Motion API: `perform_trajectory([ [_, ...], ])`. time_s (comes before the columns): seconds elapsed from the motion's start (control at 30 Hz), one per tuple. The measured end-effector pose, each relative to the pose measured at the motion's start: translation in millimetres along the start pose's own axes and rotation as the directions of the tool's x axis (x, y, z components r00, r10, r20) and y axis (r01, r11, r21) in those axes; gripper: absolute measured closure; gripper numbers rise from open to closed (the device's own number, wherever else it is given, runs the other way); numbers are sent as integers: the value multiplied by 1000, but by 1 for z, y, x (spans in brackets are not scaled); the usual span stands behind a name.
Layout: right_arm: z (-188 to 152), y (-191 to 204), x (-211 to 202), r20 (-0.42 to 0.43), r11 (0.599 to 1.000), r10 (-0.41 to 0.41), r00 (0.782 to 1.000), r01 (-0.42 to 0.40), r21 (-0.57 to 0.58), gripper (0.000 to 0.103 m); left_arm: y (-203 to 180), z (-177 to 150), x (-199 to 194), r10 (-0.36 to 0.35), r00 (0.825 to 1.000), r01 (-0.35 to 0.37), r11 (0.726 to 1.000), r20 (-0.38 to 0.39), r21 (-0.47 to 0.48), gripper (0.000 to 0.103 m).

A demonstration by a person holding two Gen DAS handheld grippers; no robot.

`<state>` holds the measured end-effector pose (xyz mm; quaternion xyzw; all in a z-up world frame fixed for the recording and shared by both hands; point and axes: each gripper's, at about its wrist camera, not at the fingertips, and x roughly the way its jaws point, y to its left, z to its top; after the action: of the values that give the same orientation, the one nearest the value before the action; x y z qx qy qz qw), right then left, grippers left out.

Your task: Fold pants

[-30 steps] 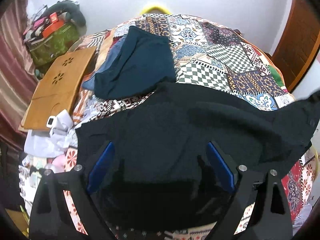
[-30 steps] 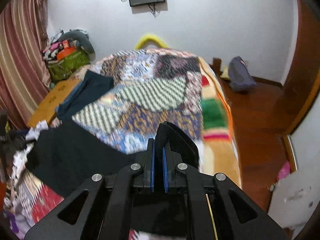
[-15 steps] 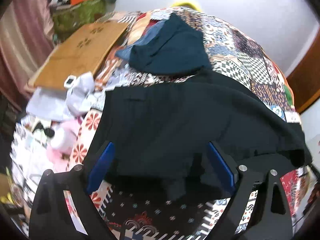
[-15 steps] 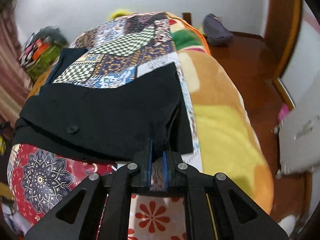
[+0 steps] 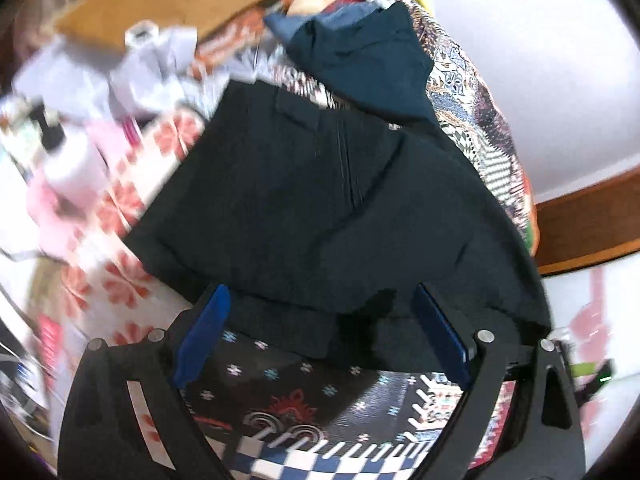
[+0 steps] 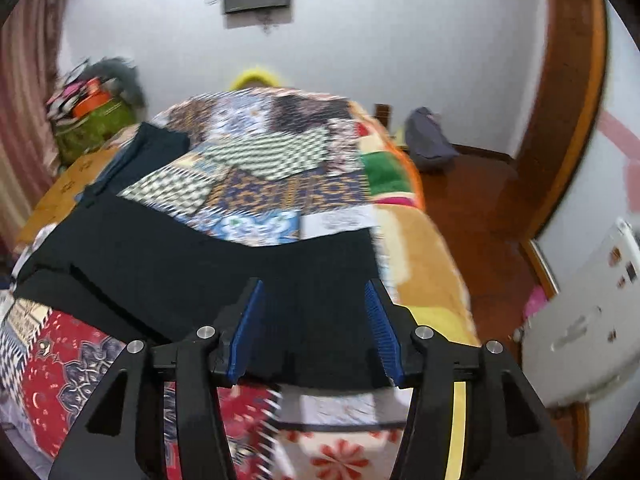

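- Across the near part of the bed (image 6: 424, 248), the black pants (image 5: 320, 208) are lying folded flat on the patchwork quilt (image 6: 280, 168), and every place below is being given relative to these pants.
- Left of the pants in the left wrist view, blurred white and pink clutter (image 5: 72, 168) is sitting on the flowered part of the cover; what the pieces are cannot be told.
- Beyond that clutter, a wooden board (image 5: 160, 4) is lying at the bed's far left side.
- Just past the far edge of the pants, a dark teal garment (image 5: 368, 64) is lying folded, touching or slightly overlapping them.
- At the near edge of the pants, the left tongs (image 5: 320, 336) are standing wide apart, the blue pads (image 5: 204, 332) on either side of the hem and pressing on nothing.
- Over the right end of the pants, the right tongs (image 6: 314, 328) have just been opening; black cloth is lying between the spread pads (image 6: 380, 332), which are not gripping it.
- Right of the pants, the yellow and orange blanket edge (image 6: 432, 280) is hanging toward the wooden floor (image 6: 480, 200).
- Farther right and beyond, a dark bag (image 6: 430, 144) is sitting on that floor by the wall.
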<state>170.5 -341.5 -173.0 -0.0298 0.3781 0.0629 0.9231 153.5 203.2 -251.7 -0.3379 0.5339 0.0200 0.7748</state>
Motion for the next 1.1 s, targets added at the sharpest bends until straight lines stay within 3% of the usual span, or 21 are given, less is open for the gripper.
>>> perform_trajectory([
  [0.13, -5, 21, 33, -60, 998, 40, 997, -43, -43, 55, 11, 1, 12, -99, 995, 95, 991, -34, -93, 10],
  [0.27, -16, 27, 67, -156, 998, 53, 986, -59, -35, 55, 16, 12, 22, -120, 992, 114, 984, -38, -136, 11],
  [0.3, -20, 26, 76, -187, 998, 53, 981, -60, -32, 55, 18, 14, 24, -111, 993, 105, 984, -36, -141, 16],
  [0.37, -27, 25, 85, -224, 998, 59, 973, -66, -25, 55, 19, 18, 28, -31, 999, 28, 991, -19, -130, 34],
  [0.4, -30, 25, 86, -228, 997, 63, 972, -72, -28, 55, 16, 19, 28, 19, 1000, -19, 994, -2, -112, 48],
  [0.43, -32, 25, 85, -222, 996, 64, 973, -75, -39, 55, 12, 20, 27, 64, 998, -63, 995, 21, -81, 62],
  [0.47, -32, 26, 84, -221, 996, 62, 973, -75, -52, 55, 6, 20, 27, 104, 994, -102, 994, 45, -46, 70],
  [0.5, -33, 26, 84, -224, 995, 62, 973, -77, -62, 55, -2, 19, 23, 175, 981, -175, 984, 81, -7, 88],
  [0.6, -34, 25, 84, -233, 994, 69, 970, -86, -65, 55, -12, 19, 9, 223, 961, -236, 970, 166, 66, 89],
  [0.77, -33, 25, 88, -243, 992, 54, 969, -80, -98, 56, -2, 16, -30, 256, 932, -285, 955, 256, 84, 90],
  [0.9, -31, 23, 92, -246, 993, 41, 968, -67, -99, 57, 26, 12, -23, 194, 968, -206, 977, 161, 62, 90],
  [1.03, -28, 25, 94, -260, 994, 19, 965, -47, -102, 57, 29, -4, 9, 234, 969, -243, 962, 77, 126, 84],
  [1.1, -25, 27, 94, -272, 994, 6, 962, -36, -107, 55, 27, -11, 9, 245, 964, -259, 954, 106, 152, 81],
])
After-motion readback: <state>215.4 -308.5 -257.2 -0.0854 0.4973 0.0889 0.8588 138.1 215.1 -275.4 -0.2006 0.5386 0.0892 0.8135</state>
